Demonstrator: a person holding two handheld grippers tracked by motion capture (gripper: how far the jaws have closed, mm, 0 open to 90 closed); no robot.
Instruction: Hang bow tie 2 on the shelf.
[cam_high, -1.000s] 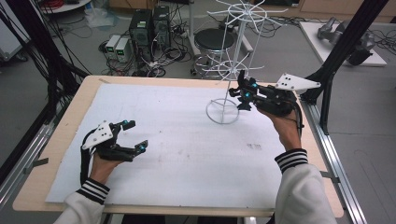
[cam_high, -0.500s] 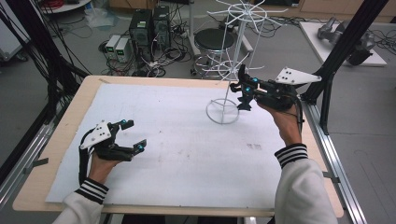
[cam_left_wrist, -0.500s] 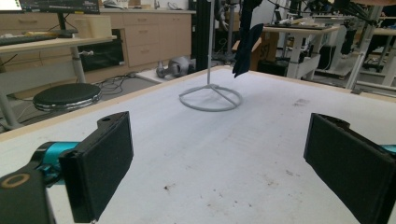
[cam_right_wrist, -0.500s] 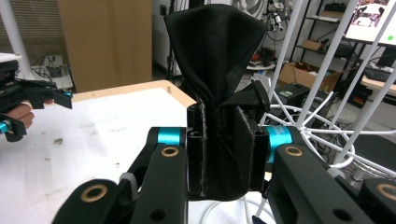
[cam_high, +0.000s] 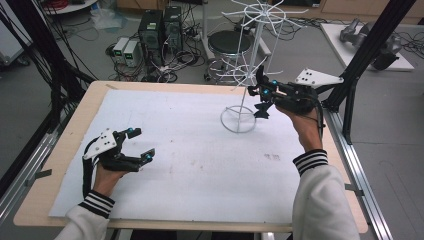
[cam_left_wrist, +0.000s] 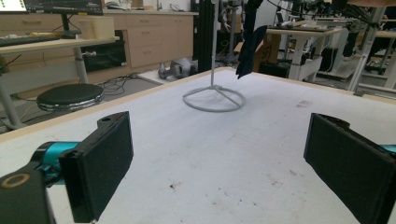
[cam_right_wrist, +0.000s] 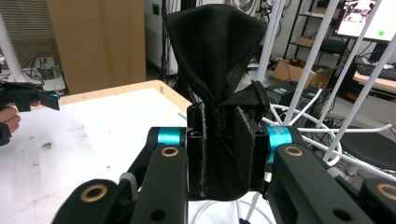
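A white wire rack (cam_high: 248, 70) stands on a ring base (cam_high: 238, 119) at the back right of the table; its base (cam_left_wrist: 214, 99) also appears in the left gripper view. My right gripper (cam_high: 261, 95) hovers beside the rack's pole, shut on a black cloth (cam_high: 262, 109). In the right gripper view the cloth (cam_right_wrist: 215, 51) bunches between the jaws of the right gripper (cam_right_wrist: 222, 154) and fans out above them, with the rack's wire arms (cam_right_wrist: 327, 126) just to the right. My left gripper (cam_high: 141, 142) rests open near the front left, and nothing lies between the fingers of the left gripper (cam_left_wrist: 219, 163).
A white sheet (cam_high: 190, 165) covers the wooden table (cam_high: 70, 145). Behind the table are a stool (cam_high: 231, 42) and computer boxes (cam_high: 160, 25) on the floor. A black frame post (cam_high: 350, 95) stands just past the right edge.
My right gripper has risen slightly with the black cloth, staying next to the rack's pole. The left gripper has hardly moved.
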